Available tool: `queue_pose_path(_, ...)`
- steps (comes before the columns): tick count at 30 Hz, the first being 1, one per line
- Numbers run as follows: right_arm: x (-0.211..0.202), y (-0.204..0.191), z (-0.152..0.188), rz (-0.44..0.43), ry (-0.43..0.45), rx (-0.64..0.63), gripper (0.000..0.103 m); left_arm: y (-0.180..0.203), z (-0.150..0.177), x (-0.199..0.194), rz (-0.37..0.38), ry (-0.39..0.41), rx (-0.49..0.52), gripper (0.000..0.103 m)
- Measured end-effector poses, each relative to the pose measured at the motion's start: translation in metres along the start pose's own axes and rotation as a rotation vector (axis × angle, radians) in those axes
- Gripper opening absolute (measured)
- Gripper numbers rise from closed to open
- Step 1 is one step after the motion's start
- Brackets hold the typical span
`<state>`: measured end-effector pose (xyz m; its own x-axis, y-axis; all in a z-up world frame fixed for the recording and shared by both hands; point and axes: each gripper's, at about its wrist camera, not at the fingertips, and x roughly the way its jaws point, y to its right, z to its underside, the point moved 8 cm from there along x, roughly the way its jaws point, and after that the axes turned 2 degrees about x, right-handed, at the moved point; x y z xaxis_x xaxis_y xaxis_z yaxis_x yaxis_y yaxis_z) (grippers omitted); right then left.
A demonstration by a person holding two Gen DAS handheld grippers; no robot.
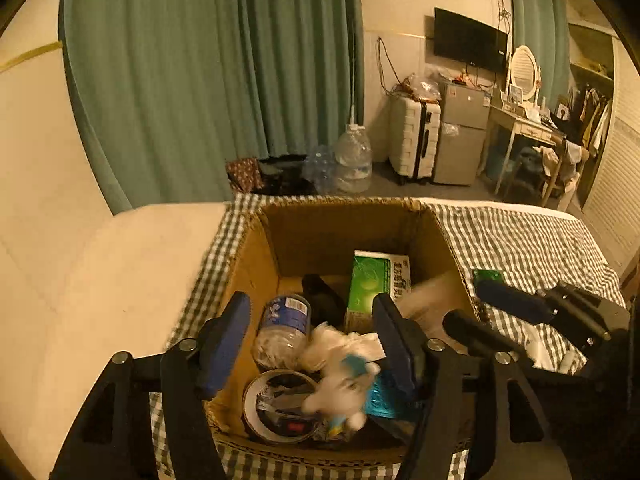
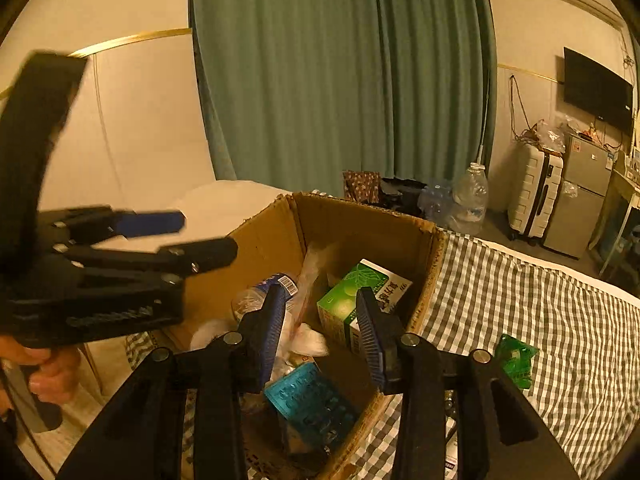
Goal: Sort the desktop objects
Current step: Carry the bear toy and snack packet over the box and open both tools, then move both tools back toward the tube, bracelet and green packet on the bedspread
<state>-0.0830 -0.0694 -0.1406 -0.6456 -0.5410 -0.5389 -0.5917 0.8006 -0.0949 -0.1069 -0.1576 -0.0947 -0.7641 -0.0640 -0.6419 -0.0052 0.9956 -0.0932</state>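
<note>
Black gripper arms with blue pads fill the bottom of both wrist views. On the left gripper (image 1: 312,340) the fingers stand wide apart with nothing gripped between them, poised above the open cardboard box (image 1: 256,264). A blurred white soft toy (image 1: 340,392) with blue trim shows in the gap between the fingers, over the box contents; whether it touches either pad cannot be told because of the blur.

Inside the box lie a crushed plastic bottle (image 1: 282,330) with a blue label, a roll of tape (image 1: 280,406) at the near corner, a green and white carton (image 1: 376,284) leaning against the far side, a black object (image 1: 322,298) beside it, crumpled white plastic (image 1: 340,344), and a teal blister pack (image 1: 384,398) near the right finger.

The right gripper (image 2: 320,328) is also spread wide and holds nothing, hanging over the same box from its right side. In that view the carton (image 2: 360,296) sits just beyond the fingertips and the blister pack (image 2: 310,404) lies below them. A small green item (image 2: 516,362) rests outside the box on the checked cloth (image 2: 560,320), just right of the gripper.

The box stands on that cloth. Green curtains (image 1: 200,80), a white suitcase (image 1: 414,140) and a large water jug (image 1: 354,158) stand behind.
</note>
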Motion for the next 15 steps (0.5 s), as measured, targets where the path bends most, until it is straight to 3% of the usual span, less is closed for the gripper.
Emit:
queue_pose_path(2, 0.000, -0.001, 0.000, -0.008, 0.004, 0.003, 0.047, -0.002, -0.004, -0.003, -0.004, 0.016, -0.001, 0.068)
queue_pose_path(4, -0.001, 0.004, -0.006, -0.003, 0.019, 0.003, 0.074, -0.005, -0.009, -0.008, -0.006, 0.034, -0.009, 0.074)
queue_pose_path(11, -0.028, 0.014, -0.023, 0.036, 0.096, 0.033, 0.074, -0.013, -0.032, -0.033, -0.011, 0.129, -0.098, 0.090)
queue_pose_path(15, -0.058, 0.036, -0.033, 0.074, 0.155, 0.087, 0.086, -0.007, -0.040, -0.045, 0.001, 0.168, -0.119, 0.097)
